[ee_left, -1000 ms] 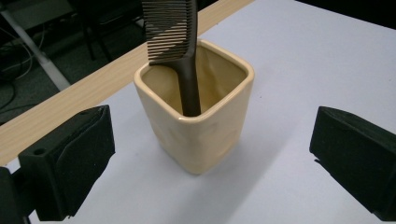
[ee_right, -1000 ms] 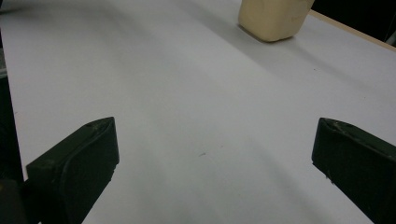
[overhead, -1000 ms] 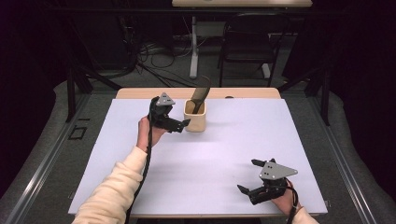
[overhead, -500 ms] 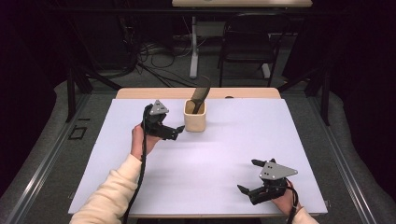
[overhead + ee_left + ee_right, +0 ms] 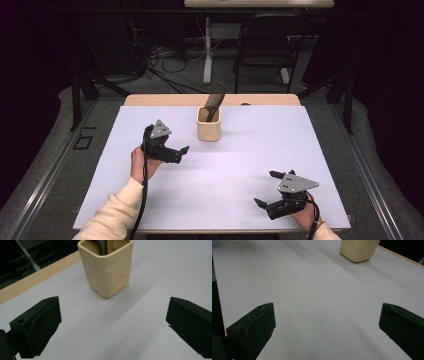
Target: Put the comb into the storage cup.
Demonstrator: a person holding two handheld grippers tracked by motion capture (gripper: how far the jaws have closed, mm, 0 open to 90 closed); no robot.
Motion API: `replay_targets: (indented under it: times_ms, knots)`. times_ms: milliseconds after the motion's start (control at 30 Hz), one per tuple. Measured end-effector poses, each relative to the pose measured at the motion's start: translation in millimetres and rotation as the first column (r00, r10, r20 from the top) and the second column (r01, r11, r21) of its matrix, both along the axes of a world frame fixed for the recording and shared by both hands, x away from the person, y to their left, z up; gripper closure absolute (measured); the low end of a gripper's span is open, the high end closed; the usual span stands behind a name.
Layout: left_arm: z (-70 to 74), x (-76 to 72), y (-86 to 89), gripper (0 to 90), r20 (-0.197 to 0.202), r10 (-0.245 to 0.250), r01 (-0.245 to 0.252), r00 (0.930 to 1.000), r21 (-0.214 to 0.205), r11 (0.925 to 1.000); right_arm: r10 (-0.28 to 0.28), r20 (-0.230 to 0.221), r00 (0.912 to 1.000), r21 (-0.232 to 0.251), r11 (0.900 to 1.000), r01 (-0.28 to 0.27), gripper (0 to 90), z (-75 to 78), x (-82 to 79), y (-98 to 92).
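The left tool [image 5: 182,150] is held above the white-covered tabletop [image 5: 235,170] with its two black jaws spread wide and nothing between them; in the left gripper view the foam-faced pads [image 5: 47,322] stand far apart at either edge, and bare white surface lies between them. It points toward the cream-yellow, square-sided ceramic cup [image 5: 208,125], which stands upright near the far middle of the tabletop, just beside and beyond the left tool but not touching it. In the cup [image 5: 106,267] leans a dark, flat-bladed utensil [image 5: 215,100], its lower end inside against the rim and its broad upper end tilting out toward the far edge; the left gripper view shows its dark shaft [image 5: 102,246] going down into the cup. The right tool [image 5: 264,189] sits low at the near right corner of the tabletop, well apart from the cup, its jaws likewise spread wide and empty. In the right gripper view the base of the cup [image 5: 358,250] shows far off across bare surface.
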State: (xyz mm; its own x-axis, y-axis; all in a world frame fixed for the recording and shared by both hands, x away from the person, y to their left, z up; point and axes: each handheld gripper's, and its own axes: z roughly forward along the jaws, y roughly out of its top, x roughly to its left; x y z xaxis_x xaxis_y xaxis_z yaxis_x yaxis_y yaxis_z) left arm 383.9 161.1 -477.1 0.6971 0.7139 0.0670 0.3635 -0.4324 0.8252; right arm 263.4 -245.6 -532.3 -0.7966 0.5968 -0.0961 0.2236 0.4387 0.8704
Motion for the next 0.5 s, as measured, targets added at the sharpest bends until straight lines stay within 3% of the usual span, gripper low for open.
replay_targets:
  times_ms: [500]
  knots:
    - [-8.5, -35.9, 13.4, 0.0, 0.006, 0.015, -0.015, 0.9999, -0.006, 0.9999, 0.001, 0.002, 1.0, 0.001, 1.0, -0.001, 0.1, 0.2, 0.2, -0.4]
